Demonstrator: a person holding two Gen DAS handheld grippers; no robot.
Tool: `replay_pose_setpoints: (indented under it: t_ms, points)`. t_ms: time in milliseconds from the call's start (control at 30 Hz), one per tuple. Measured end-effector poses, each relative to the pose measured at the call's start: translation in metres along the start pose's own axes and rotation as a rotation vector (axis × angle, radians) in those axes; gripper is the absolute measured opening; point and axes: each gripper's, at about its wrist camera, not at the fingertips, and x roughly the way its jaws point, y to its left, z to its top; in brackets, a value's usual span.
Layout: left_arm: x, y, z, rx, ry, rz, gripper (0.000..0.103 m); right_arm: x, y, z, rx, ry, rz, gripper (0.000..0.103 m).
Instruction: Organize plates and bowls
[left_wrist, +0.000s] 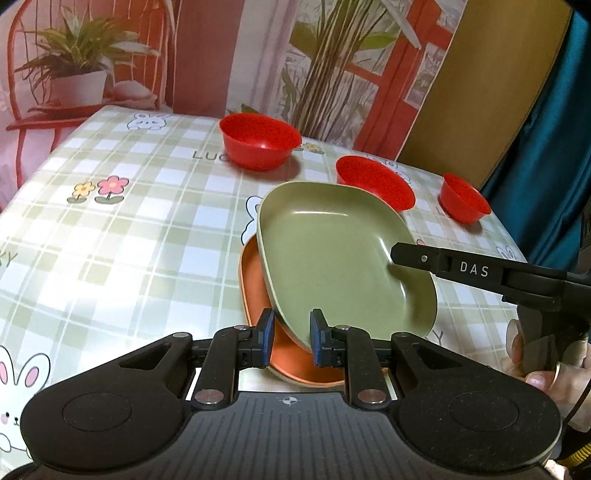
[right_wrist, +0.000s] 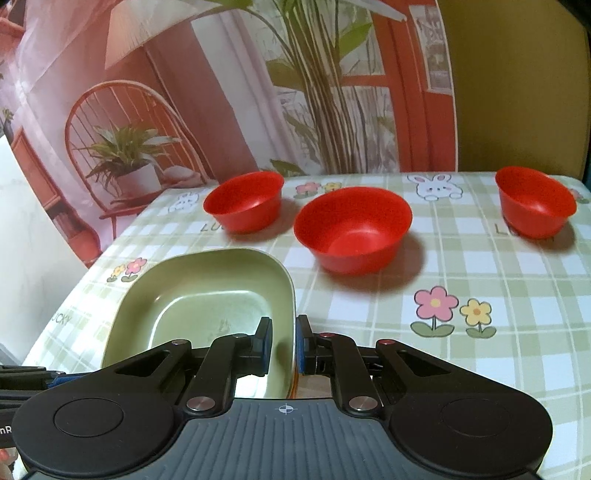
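A green square plate (left_wrist: 340, 254) lies tilted on an orange plate (left_wrist: 255, 288) on the checked tablecloth. My left gripper (left_wrist: 291, 338) straddles the near rims of both plates, its jaws a little apart. My right gripper (left_wrist: 397, 256) comes in from the right and holds the green plate's right rim. In the right wrist view my right gripper (right_wrist: 283, 343) is closed on the green plate's (right_wrist: 207, 295) rim, with a sliver of the orange plate (right_wrist: 293, 387) beneath. Three red bowls (right_wrist: 243, 206) (right_wrist: 352, 229) (right_wrist: 535, 201) stand behind.
The three red bowls also show in the left wrist view (left_wrist: 258, 142) (left_wrist: 375, 182) (left_wrist: 463, 199), along the table's far side. A printed backdrop (left_wrist: 258, 55) hangs behind the table. A hand (left_wrist: 535, 354) holds the right gripper's handle at the right edge.
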Motion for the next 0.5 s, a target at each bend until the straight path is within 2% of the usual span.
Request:
replay_pose_setpoints:
  t_ms: [500]
  points:
    - [0.0021,-0.0029,-0.0044,-0.005,0.015,0.024,0.021,0.0045,0.0036,-0.0022,-0.019,0.014,-0.006,0.013]
